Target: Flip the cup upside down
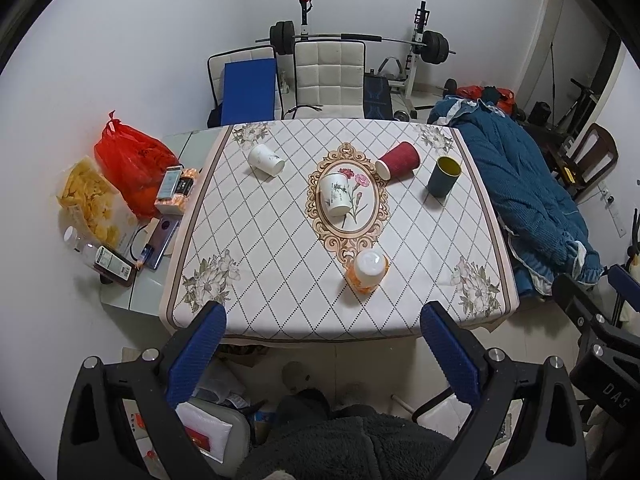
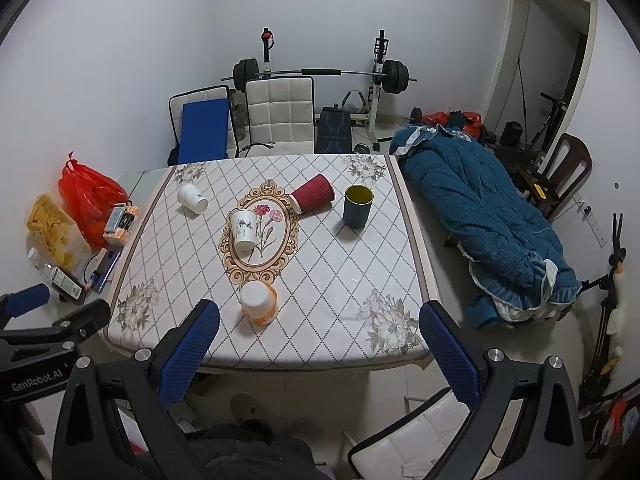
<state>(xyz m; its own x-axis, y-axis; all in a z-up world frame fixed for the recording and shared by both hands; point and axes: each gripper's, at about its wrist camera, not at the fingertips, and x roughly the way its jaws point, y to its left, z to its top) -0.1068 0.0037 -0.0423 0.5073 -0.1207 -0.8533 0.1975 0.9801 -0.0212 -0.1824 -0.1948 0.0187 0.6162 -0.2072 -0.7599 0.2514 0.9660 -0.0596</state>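
The left gripper (image 1: 322,344) is hovering before the near edge of the table (image 1: 400,320), jaws spread wide and holding nothing. Taking the oval medallion (image 1: 348,204) as reference, the white cup (image 1: 266,159) is lying far-left of it, another white cup (image 1: 335,194) on it, the orange cup (image 1: 368,270) inverted at its near end, the red cup (image 1: 398,160) tipped far-right, and the teal cup (image 1: 443,176) upright further right. The right gripper (image 2: 320,340) is likewise hovering wide and empty; all cups are lying well beyond both jaws.
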